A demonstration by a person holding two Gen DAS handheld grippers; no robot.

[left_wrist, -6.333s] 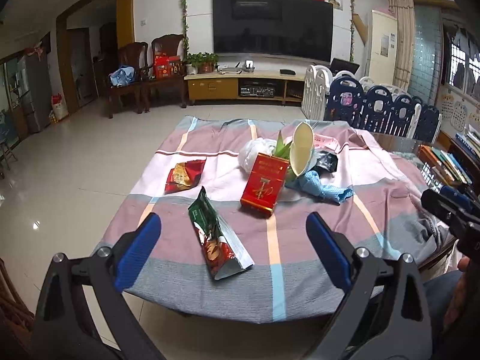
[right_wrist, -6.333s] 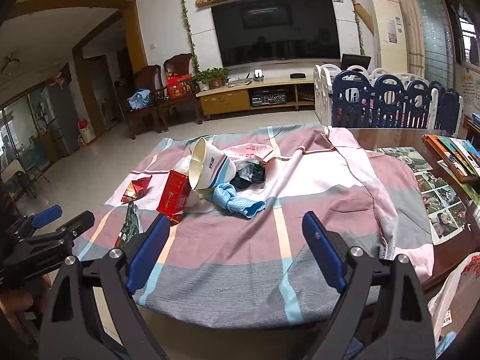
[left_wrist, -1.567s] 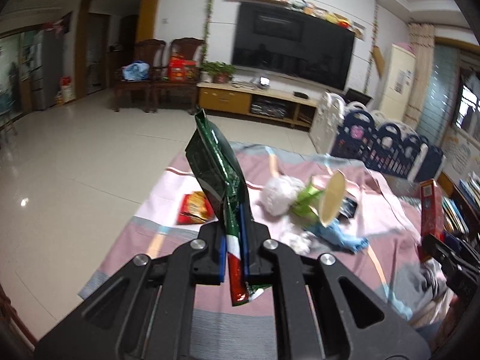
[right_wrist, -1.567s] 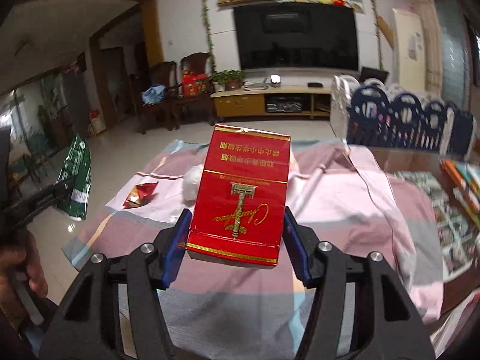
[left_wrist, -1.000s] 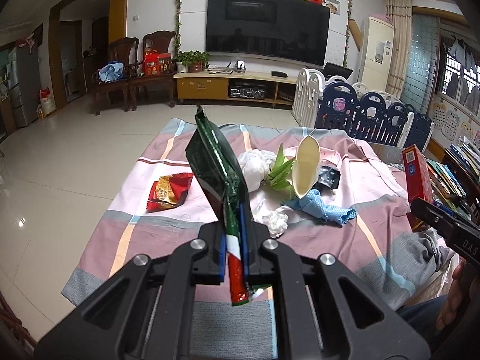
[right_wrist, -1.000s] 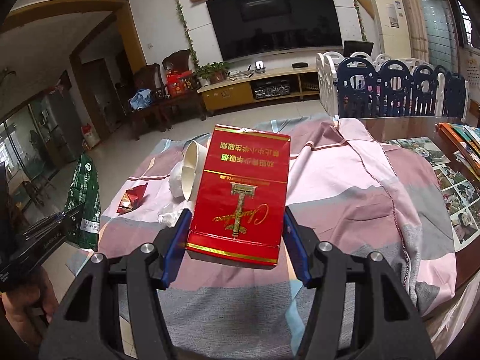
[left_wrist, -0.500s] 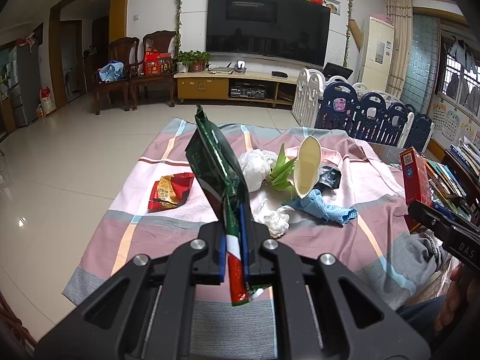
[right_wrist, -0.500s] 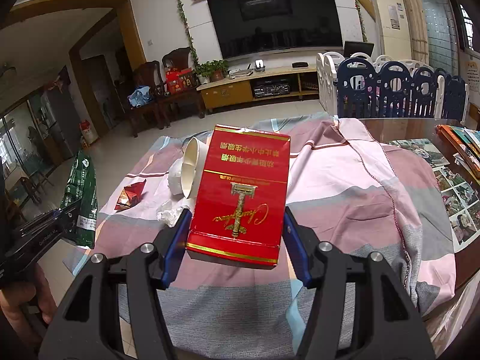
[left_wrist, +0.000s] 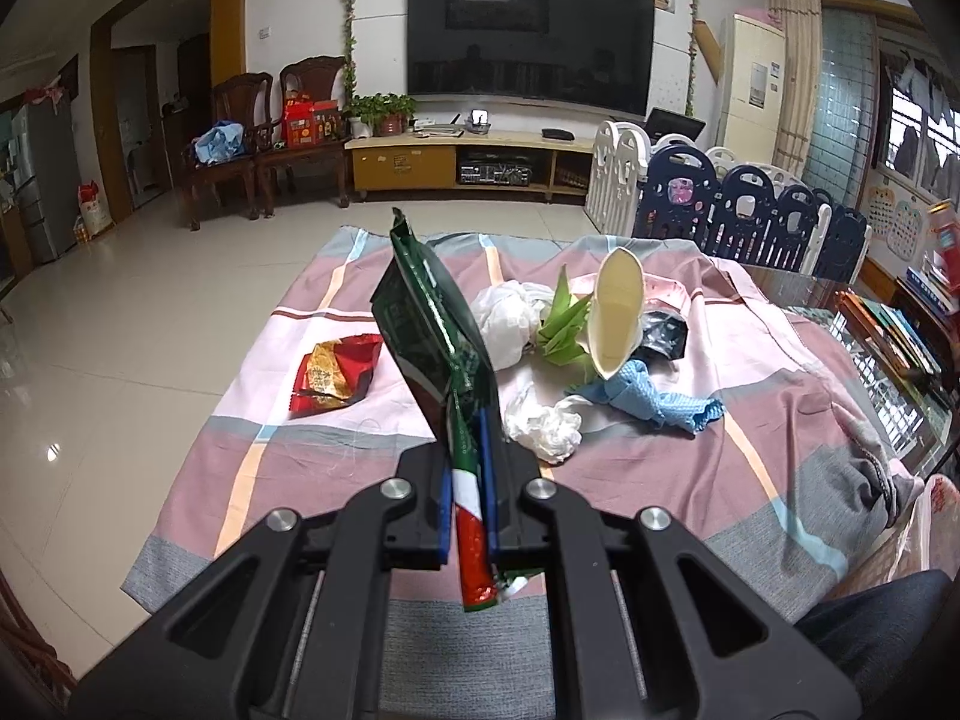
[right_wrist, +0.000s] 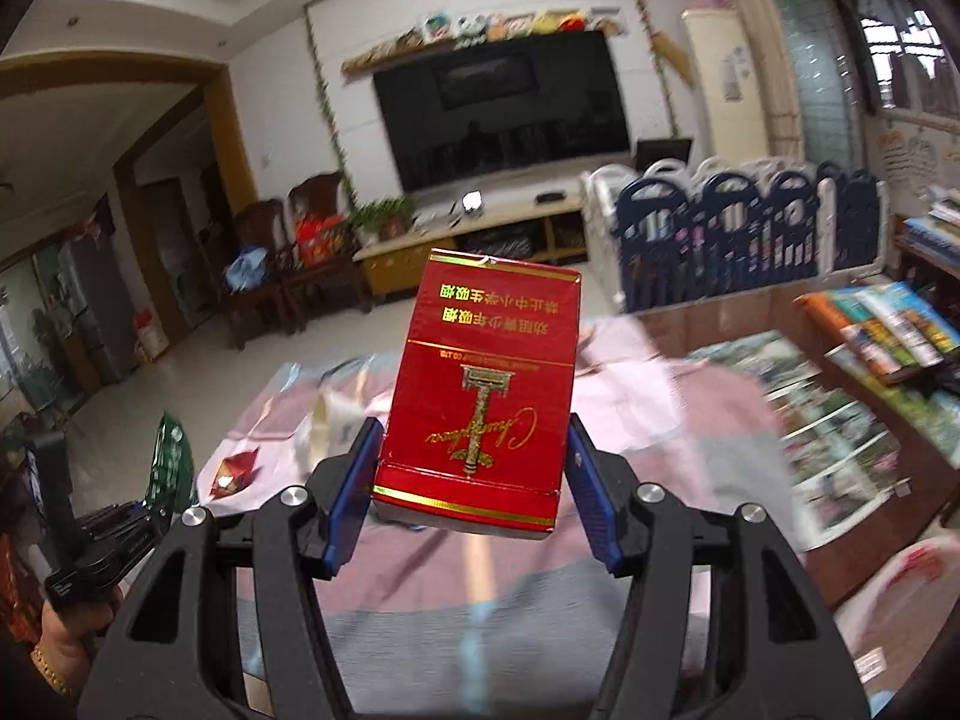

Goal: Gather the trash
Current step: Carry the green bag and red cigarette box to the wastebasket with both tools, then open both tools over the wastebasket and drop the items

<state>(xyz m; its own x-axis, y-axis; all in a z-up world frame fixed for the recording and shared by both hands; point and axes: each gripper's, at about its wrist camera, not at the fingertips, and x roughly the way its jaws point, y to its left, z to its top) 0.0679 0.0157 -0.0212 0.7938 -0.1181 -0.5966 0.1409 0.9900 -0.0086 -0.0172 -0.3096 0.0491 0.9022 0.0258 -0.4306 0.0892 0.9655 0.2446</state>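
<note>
Right gripper pinching red carton, frame centre; upside-down gold script, possibly "Chunghwa", blurred. Left gripper pressed onto green snack bag, held upright. Striped cloth covers table; TV upper centre.

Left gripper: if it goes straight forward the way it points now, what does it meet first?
The left gripper, shut on the green snack bag, would probably meet the crumpled white tissue or the white plastic bag behind it; depth is unclear.
</note>
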